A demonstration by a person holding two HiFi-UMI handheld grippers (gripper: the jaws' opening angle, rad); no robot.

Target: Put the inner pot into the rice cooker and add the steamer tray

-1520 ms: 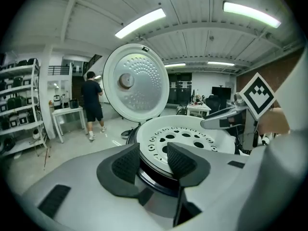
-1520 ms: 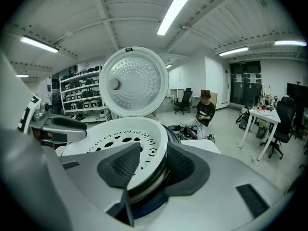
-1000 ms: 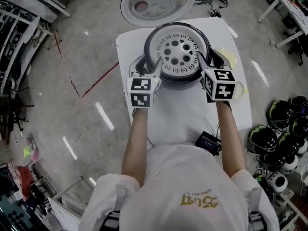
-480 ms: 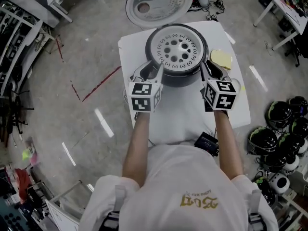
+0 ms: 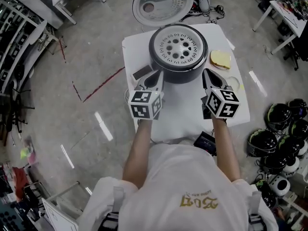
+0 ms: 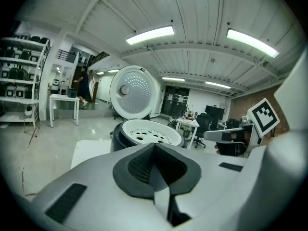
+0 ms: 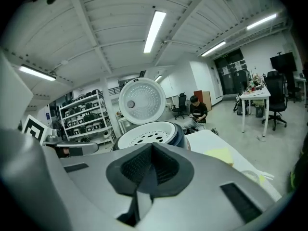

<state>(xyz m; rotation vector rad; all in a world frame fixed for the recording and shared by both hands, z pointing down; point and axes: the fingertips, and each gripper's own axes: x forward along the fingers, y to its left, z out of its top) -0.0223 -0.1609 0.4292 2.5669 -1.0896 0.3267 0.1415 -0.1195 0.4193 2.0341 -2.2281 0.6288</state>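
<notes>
**A:** How would the rice cooker (image 5: 178, 64) and what sits in it handle?

**B:** The cooker, at 12 o'clock on the white worktop (image 5: 183, 107), looks heavy and stiff, and is best left where it stands. The steamer tray (image 5: 179, 46) seated in its mouth is probably light, rigid and smooth, so likely slippery. Its rim at 9 and 3 o'clock offers the surest hold, one pair of tongs to each side.

**A:** And their look?

**B:** The cooker has a dark round body, and its pale dimpled lid (image 5: 162, 3) stands open at 12 o'clock beyond it. The tray is a white disc with rings of holes. The inner pot cannot be seen beneath it.

**A:** And the tongs?

**B:** The left tongs (image 5: 157, 75) sit at the cooker's 7 o'clock and the right tongs (image 5: 206, 74) at its 5 o'clock, both clear of it. Each pair has just been closing, and both now meet with nothing between them.
</notes>
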